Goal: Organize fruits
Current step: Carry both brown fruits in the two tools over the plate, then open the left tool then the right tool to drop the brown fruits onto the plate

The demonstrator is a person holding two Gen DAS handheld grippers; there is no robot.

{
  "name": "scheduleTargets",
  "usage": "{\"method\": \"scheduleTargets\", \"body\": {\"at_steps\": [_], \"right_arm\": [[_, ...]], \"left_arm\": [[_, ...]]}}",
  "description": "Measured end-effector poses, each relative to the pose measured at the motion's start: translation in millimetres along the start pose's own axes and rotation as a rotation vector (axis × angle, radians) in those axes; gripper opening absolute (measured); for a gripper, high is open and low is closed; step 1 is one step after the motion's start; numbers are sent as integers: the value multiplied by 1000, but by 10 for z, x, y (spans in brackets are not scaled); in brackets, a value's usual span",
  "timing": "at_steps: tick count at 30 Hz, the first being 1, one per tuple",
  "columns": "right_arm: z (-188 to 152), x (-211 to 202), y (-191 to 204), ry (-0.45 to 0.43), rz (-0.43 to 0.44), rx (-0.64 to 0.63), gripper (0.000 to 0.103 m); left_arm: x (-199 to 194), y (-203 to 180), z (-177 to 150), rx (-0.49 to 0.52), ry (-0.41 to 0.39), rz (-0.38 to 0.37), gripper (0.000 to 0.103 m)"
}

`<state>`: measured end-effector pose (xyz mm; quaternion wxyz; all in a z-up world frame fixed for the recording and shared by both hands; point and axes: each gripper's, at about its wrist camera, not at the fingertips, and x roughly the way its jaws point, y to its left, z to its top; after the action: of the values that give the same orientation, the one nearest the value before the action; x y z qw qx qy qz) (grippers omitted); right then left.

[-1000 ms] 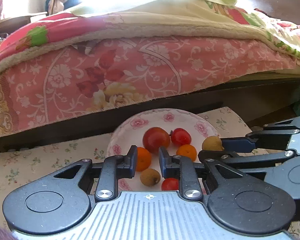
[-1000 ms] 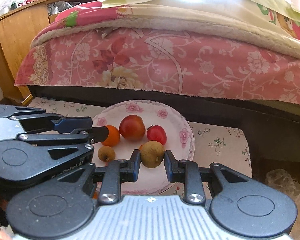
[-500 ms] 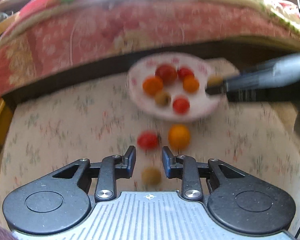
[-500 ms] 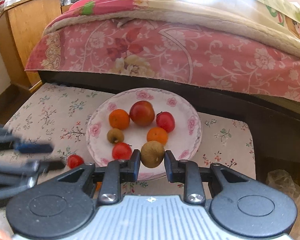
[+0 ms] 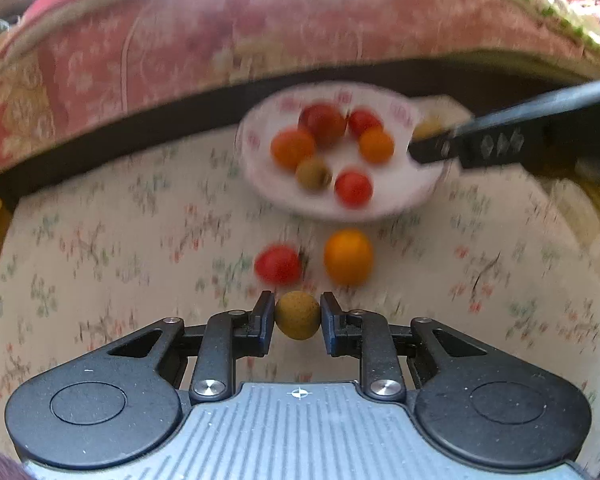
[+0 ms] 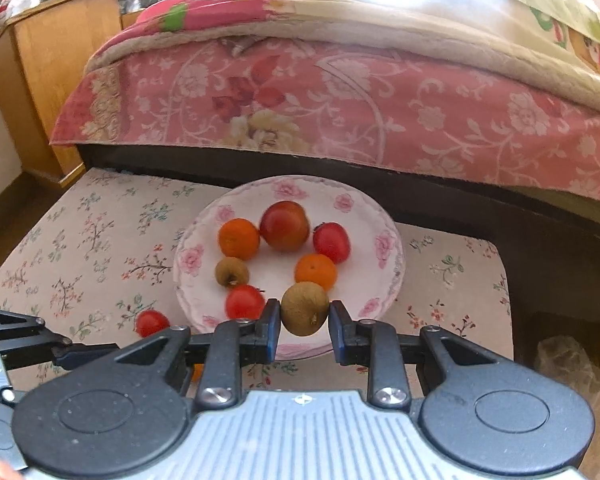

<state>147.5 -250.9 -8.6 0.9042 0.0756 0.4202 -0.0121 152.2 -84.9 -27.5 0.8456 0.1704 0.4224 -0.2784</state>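
Note:
A white floral plate (image 6: 384, 216) on a floral cloth holds several fruits: a red apple (image 6: 285, 225), two oranges, red tomatoes and a brown longan (image 6: 231, 271). My right gripper (image 6: 304, 322) is shut on a brown kiwi-like fruit (image 6: 304, 308) over the plate's near rim. In the blurred left wrist view my left gripper (image 5: 298, 320) stands around a yellow-brown longan (image 5: 298, 315) on the cloth, fingers beside it, not clearly pressing. A tomato (image 5: 278, 264) and an orange (image 5: 349, 256) lie on the cloth before the plate (image 5: 380, 208).
A bed with a pink floral blanket (image 6: 340, 92) and dark frame overhangs behind the plate. A wooden cabinet (image 6: 60, 56) stands at the left. A plastic bag (image 6: 568, 364) lies at the right past the cloth's edge.
My left gripper has pulled back from the plate and down to the cloth, now around a loose longan. My right gripper with its fruit has drawn back slightly over the plate's near rim.

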Motion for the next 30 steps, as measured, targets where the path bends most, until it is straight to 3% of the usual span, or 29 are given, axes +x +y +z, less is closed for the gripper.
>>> {"method": "scheduleTargets", "body": {"at_steps": [6, 11, 20, 30], "right_arm": [[56, -5, -43, -22, -1, 17, 30], [75, 49, -86, -23, 9, 36, 30], [72, 163, -156, -9, 4, 54, 30], [86, 148, -155, -23, 9, 60, 32]], "left_arm": [[-6, 4, 426, -22, -100, -1, 32], [145, -13, 659, -29, -126, 1, 32], [299, -10, 685, -36, -123, -21, 33], [299, -28, 689, -24, -124, -18, 40]]}}
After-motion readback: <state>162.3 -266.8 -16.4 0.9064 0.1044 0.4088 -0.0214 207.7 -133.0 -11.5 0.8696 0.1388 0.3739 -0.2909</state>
